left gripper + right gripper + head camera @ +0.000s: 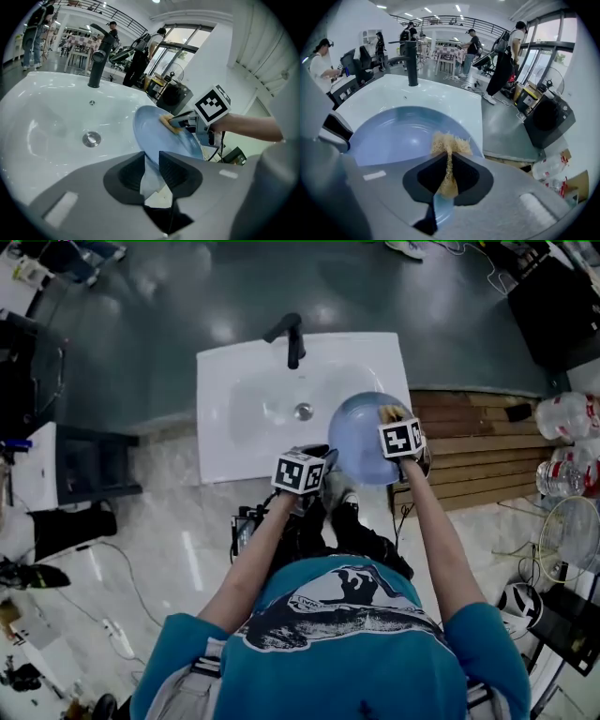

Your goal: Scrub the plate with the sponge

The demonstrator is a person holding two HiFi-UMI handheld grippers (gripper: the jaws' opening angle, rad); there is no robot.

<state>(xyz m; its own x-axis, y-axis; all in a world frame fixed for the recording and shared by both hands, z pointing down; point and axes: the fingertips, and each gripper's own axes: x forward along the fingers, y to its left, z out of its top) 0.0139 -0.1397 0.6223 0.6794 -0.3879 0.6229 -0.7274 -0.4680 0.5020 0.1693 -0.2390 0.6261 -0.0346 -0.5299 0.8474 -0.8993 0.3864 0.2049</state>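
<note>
Left half of the sink basin is open, w/ free passage from the front edge to the drain. The faucet stands at the back rim, centre, blocking any reach from behind. The plate hangs tilted over the basin's right front corner, so that side's shut off. Rt of the sink, wooden slats lie mostly bare; bottles crowd the far end.

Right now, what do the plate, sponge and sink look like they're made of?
Plate: pale blue, smooth, semi-gloss with soft highlights; probably plastic, maybe glazed ceramic.
Sponge: tan, coarse, frayed fibres; looks like loofah or a fibrous scrubber.
Sink: white, glossy, sharp reflections; likely glazed ceramic.
</note>
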